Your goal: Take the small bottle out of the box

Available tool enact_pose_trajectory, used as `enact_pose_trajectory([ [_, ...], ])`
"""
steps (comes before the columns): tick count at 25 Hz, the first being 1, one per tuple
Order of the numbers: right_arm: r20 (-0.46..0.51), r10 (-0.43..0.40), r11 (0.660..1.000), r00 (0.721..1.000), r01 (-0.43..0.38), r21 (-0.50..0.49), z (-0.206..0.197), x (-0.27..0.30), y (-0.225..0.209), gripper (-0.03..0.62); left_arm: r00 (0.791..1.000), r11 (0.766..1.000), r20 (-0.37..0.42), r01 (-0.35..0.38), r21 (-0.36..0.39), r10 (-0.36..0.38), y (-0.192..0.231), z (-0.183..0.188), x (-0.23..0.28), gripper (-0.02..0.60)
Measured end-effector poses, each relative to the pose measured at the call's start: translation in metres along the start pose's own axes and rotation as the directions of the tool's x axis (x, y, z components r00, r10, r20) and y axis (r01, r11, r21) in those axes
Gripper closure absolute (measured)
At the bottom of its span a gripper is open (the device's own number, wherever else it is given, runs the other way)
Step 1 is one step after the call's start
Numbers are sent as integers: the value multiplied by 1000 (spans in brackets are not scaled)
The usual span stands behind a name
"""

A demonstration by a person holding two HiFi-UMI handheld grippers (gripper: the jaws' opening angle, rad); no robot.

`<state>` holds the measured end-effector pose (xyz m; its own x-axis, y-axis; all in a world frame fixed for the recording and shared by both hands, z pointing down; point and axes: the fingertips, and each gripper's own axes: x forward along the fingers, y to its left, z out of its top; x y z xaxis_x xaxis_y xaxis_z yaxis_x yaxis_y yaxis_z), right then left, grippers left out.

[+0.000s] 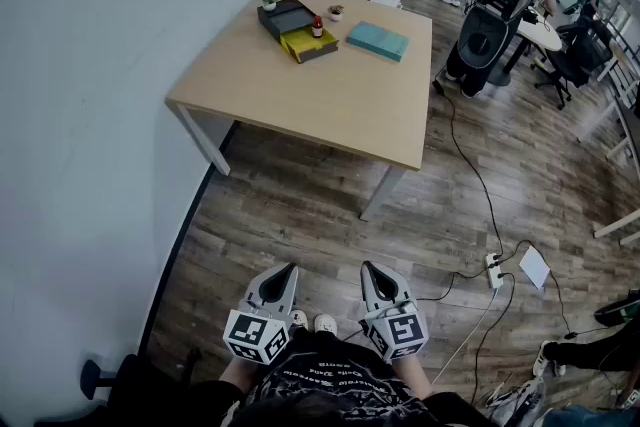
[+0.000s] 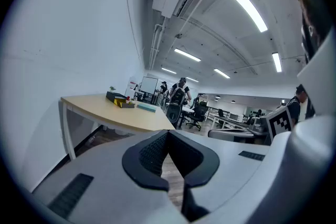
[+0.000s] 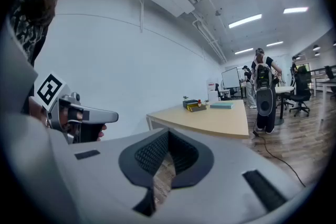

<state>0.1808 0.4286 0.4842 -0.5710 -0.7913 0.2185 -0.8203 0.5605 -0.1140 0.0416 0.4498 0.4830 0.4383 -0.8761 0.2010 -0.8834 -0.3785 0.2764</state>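
Long ceiling strip lights (image 2: pixel 249 8) brighten the room evenly, and the shadow beneath the table (image 1: pixel 300 85) is soft. Both gripper views bulge fisheye-style, black at the corners, with blurred near surfaces. The head view bends at its edges.

- A light wooden table (image 1: pixel 330 105) stands at upper centre, its left edge by the white wall (image 1: pixel 90 65).
- A flat teal pad (image 1: pixel 377 41) lies on the table's far right part.
- A white power strip (image 1: pixel 494 270) with cables and a white sheet (image 1: pixel 534 267) lie on the wood floor (image 1: pixel 300 215), lower right.
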Motion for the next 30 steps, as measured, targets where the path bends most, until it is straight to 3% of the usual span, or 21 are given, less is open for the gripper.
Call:
enact_pose_trajectory([
  [16, 53, -83, 996, 995, 81, 39, 3, -3, 8, 588, 999, 999, -20, 40, 33, -40, 7, -5, -22, 578],
  [18, 51, -81, 996, 995, 78, 42, 4, -3, 9, 479, 999, 999, -19, 35, 23, -34, 9, -6, -23, 578],
  [20, 52, -81, 996, 995, 79, 40, 4, -4, 9, 476, 1000, 1000, -3, 21, 8, -21, 12, -4, -23, 567],
  [21, 54, -76, 996, 996, 74, 39, 4, -4, 9, 445, 1000, 1000, 5, 17, 0, -17, 14, -3, -23, 523],
  [23, 63, -60, 997, 996, 57, 45, 4, -3, 13, 326, 1000, 1000, 3, 13, -10, -13, 18, -4, -23, 355],
  [24, 66, -54, 998, 996, 50, 49, 3, -2, 15, 287, 1000, 1000, -5, 11, -9, -11, 21, -5, -23, 337],
  [30, 59, -52, 998, 997, 50, 40, 3, 9, 30, 284, 999, 1000, -33, 17, -4, -17, 37, -6, -30, 331],
])
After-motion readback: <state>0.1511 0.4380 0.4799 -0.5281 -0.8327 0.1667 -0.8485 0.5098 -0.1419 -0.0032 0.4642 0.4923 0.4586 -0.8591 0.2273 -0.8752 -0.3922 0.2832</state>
